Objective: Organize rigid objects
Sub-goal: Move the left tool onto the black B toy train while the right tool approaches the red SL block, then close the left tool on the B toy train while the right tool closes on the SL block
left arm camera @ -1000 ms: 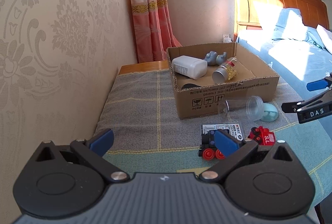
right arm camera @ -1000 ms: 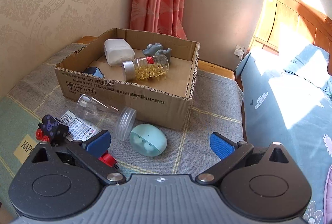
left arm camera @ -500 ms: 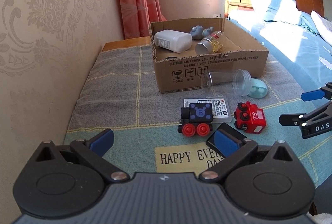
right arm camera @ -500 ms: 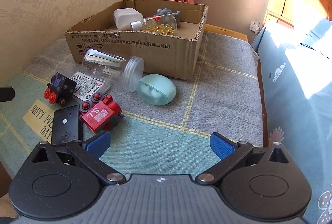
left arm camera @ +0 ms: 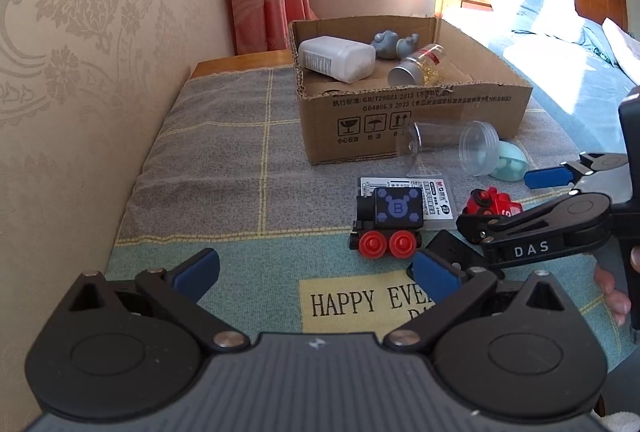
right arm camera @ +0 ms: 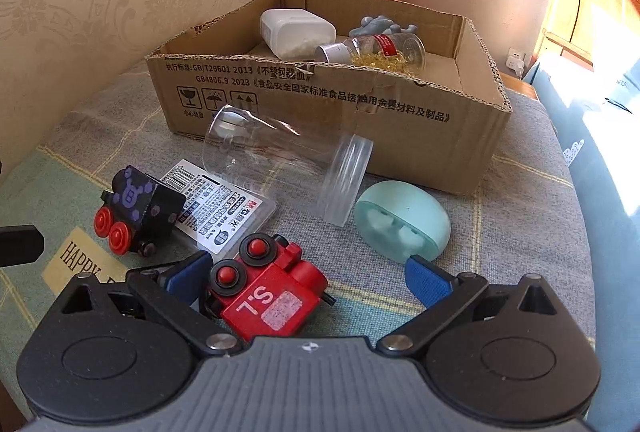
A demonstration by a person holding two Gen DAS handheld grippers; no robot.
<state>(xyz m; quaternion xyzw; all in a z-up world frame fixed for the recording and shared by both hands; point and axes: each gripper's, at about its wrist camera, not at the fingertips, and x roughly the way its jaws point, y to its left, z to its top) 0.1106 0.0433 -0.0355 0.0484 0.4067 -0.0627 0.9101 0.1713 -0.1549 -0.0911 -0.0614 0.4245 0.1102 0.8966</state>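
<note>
cardboard box (right arm camera: pixel 400 136) — matt, rough | jar (right arm camera: pixel 280 156) — clear glossy plastic | red train (right arm camera: pixel 268 296) — glossy | blanket (right arm camera: pixel 520 224) — woven cloth

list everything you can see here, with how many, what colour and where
cardboard box: 1, brown, back of the cloth
white bottle: 1, in the box
grey figure: 1, in the box
capsule bottle: 1, clear, yellow contents, in the box
clear jar: 1, on its side before the box
mint case: 1, right of the jar
label card: 1, white, under the black train
black train: 1, red wheels
red train: 1, between the right tongs
left tongs: open
right tongs: open
</note>
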